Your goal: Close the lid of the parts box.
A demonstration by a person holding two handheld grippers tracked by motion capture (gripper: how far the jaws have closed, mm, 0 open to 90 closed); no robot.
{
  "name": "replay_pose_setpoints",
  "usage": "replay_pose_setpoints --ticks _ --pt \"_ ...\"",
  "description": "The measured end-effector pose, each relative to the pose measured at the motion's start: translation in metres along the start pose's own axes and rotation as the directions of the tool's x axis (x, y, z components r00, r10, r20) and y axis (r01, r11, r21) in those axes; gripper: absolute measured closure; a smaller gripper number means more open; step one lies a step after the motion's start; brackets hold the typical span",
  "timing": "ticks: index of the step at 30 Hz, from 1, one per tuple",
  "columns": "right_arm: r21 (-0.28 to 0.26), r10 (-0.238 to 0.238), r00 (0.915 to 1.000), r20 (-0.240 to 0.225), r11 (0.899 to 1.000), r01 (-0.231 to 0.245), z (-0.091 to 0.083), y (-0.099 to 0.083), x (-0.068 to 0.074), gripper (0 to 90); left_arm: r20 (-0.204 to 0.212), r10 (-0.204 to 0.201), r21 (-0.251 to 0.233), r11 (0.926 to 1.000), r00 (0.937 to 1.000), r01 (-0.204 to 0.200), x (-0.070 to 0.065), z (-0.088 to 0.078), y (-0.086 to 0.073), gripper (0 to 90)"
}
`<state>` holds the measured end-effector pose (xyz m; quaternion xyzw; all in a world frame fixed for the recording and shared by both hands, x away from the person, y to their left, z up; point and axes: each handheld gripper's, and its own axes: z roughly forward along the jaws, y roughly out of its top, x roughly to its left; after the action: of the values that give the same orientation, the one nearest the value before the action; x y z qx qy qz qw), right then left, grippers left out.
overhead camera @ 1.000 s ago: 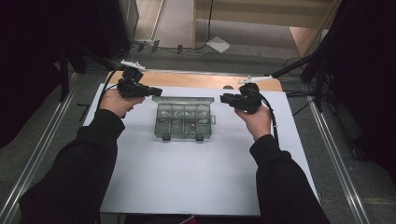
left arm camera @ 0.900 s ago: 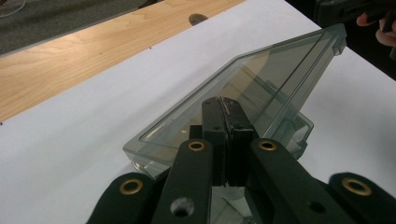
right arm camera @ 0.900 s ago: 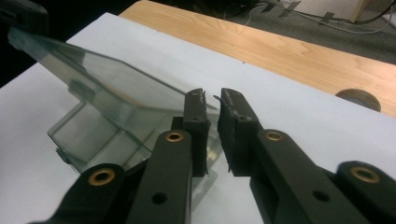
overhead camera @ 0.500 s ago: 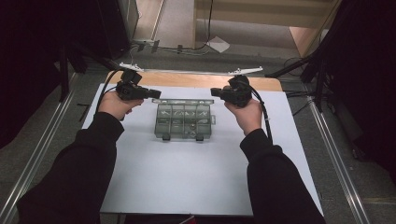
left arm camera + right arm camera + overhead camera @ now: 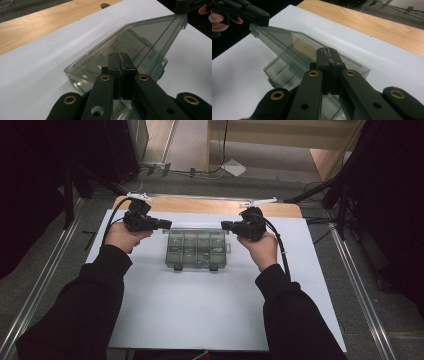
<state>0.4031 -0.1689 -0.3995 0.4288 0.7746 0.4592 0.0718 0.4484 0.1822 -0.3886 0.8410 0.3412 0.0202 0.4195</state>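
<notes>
A clear plastic compartment box [image 5: 197, 249] lies on the white sheet [image 5: 200, 315], with small parts in some cells. Its see-through lid [image 5: 147, 32] is raised at a slant over the base. My left gripper [image 5: 169, 225] is shut, pads pressed together, its tip at the lid's left upper corner. From the other side my right gripper [image 5: 223, 225], also shut, reaches the lid's right upper corner. In the left gripper view my own tips [image 5: 120, 53] overlap the lid, and the right gripper [image 5: 190, 5] meets the far corner. In the right gripper view the lid [image 5: 294, 45] runs to the left gripper [image 5: 259, 18].
The white sheet covers most of a wooden tabletop [image 5: 200, 206], whose bare strip shows at the back. Metal rails [image 5: 45, 285] run along both sides of the table. Cables and dark stands crowd the floor beyond the far edge.
My right hand has moved left, bringing its gripper in to the box's back right corner. The left hand and the box have stayed in place.
</notes>
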Motion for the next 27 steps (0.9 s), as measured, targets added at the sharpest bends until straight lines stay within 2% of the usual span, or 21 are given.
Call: replay_pose_setpoints --ticks 7,14,18,21,27 --pt "-0.005 -0.003 1.0 -0.002 1.0 0.003 0.0 -0.013 0.001 90.0 0.009 0.005 -0.009 1.0 0.9999 -0.004 -0.001 0.0 -0.008 89.3" --pt "-0.022 0.015 0.9999 -0.003 1.0 -0.015 0.004 -0.022 0.002 90.0 0.024 0.001 -0.021 0.9998 0.9997 0.0 -0.003 0.004 -0.014 89.3" --pt "-0.017 -0.003 1.0 -0.002 1.0 0.003 0.006 -0.026 0.005 90.0 0.009 0.007 -0.021 0.9998 0.9999 -0.006 -0.005 0.004 -0.018 89.3" --pt "-0.018 -0.009 0.9999 -0.012 1.0 0.008 0.005 -0.03 0.007 90.0 0.038 -0.003 -0.048 0.9988 0.9993 0.005 -0.007 0.001 -0.021 89.3" --pt "-0.016 -0.012 0.9997 -0.021 1.0 0.012 0.005 -0.037 0.009 90.0 0.031 -0.003 -0.037 0.9993 0.9995 0.004 -0.011 0.003 -0.03 89.3"
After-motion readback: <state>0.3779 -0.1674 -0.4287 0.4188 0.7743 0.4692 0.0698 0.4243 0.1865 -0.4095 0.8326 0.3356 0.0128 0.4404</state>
